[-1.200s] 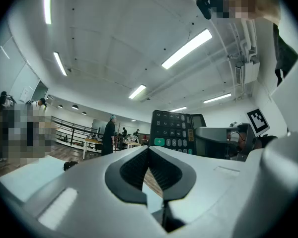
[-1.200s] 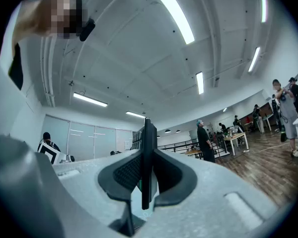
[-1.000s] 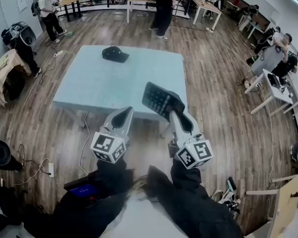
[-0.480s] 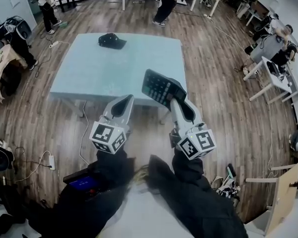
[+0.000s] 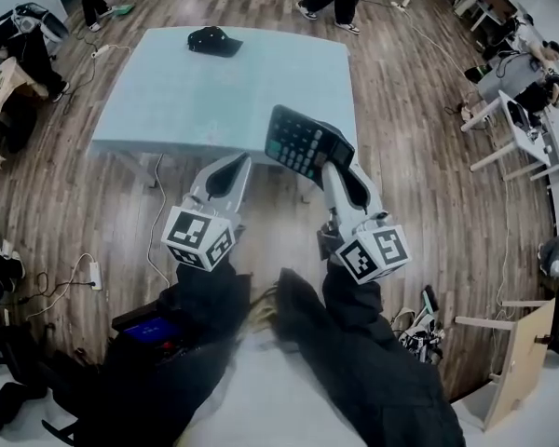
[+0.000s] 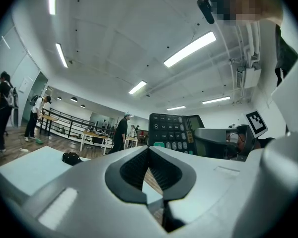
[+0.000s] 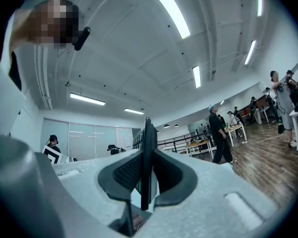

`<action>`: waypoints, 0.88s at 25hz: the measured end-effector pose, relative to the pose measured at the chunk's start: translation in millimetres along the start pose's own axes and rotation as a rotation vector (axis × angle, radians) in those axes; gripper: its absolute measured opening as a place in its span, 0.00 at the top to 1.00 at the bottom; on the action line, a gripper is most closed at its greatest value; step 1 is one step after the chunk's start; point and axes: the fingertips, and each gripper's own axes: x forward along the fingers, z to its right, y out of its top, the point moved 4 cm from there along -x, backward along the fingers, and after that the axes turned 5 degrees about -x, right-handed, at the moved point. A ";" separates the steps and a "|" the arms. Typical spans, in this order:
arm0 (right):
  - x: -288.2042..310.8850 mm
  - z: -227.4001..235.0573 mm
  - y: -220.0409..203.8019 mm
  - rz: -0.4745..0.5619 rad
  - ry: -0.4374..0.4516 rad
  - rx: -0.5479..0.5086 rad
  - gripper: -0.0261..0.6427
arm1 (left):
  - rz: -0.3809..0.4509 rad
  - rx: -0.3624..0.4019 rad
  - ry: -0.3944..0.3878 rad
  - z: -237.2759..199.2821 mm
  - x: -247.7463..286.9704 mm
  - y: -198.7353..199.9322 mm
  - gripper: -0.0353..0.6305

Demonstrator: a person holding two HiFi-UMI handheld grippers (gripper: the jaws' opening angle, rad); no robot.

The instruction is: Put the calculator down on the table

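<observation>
**Black calculator pinched over the tabletop's near edge**

The black calculator (image 5: pixel 306 144) stands tilted with its keys toward the person, clamped by its lower edge in the right gripper (image 5: pixel 336 169). The right gripper view shows it edge-on between the pads, both pressing on it. It hangs in the air just ahead of that gripper, over the near right corner of the pale blue tabletop (image 5: pixel 168 91), and does not yet rest on it. The left gripper (image 5: pixel 235 164), beside the right one, has its jaws together on nothing.

The main risk, I judge, is letting go too early. The grip is on a thin rim and the tabletop's near edge lies right under the calculator, so a release here could tip it onto the wooden floor (image 5: pixel 419 156). Carrying it further forward before lowering would avoid that.

Ahead of both grippers the surface is bare and wide. Only a dark cap (image 5: pixel 214 40) lies near the far edge, well apart from any likely landing spot.
</observation>
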 end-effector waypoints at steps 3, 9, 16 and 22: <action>2.5 -7.1 -8.3 -0.021 0.000 0.010 0.88 | -0.012 -0.013 0.012 -7.4 -9.6 -3.7 0.95; 3.8 -22.9 -25.8 -0.055 -0.007 0.025 0.88 | -0.039 -0.041 0.030 -23.0 -30.1 -13.4 0.95; 7.2 -41.5 -40.4 -0.079 -0.029 0.041 0.88 | -0.043 -0.063 0.005 -35.5 -44.4 -19.5 0.95; 9.4 -44.8 -46.7 -0.084 -0.036 0.051 0.88 | -0.046 -0.082 0.004 -43.7 -47.1 -25.4 0.95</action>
